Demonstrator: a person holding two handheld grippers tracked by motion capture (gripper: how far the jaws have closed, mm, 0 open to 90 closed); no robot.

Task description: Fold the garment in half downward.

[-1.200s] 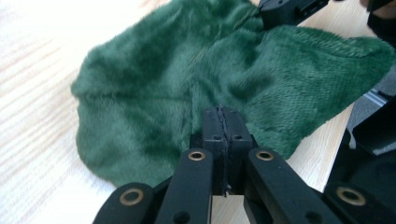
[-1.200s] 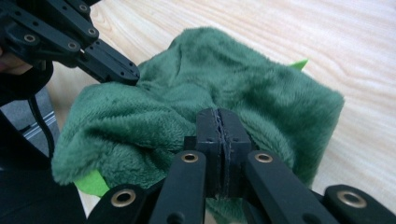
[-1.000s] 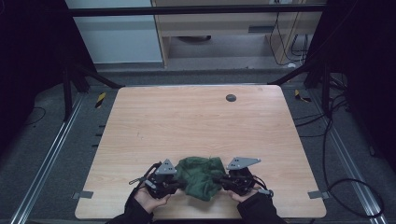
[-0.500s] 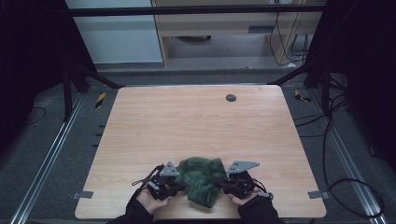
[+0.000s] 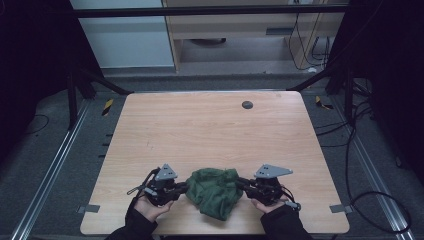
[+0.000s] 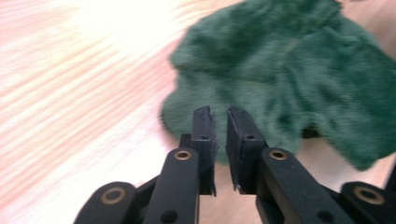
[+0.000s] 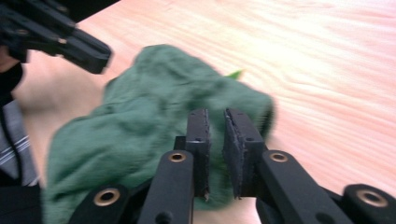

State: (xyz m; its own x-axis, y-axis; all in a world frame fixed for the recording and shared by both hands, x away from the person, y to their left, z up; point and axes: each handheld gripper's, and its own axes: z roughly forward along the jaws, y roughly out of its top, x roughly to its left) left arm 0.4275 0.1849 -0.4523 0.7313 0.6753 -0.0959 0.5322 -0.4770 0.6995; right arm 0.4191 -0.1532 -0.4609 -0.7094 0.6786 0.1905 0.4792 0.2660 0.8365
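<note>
Green cloth (image 5: 214, 192) lay crumpled near the front edge of the wooden table (image 5: 210, 130), between the left gripper (image 5: 183, 188) and the right gripper (image 5: 242, 184), each tip at its side edge.

Left gripper (image 6: 220, 116): jaws had just been opening, a narrow gap between the pads, nothing pinched; cloth just beyond the tips. Right gripper (image 7: 216, 119): likewise just opened to a slit, cloth behind and below, not clamped.

The high view alone showed a dark round spot (image 5: 247, 104) at the far side.

Both hands came in from the near edge, grippers pointing inward, held low.
</note>
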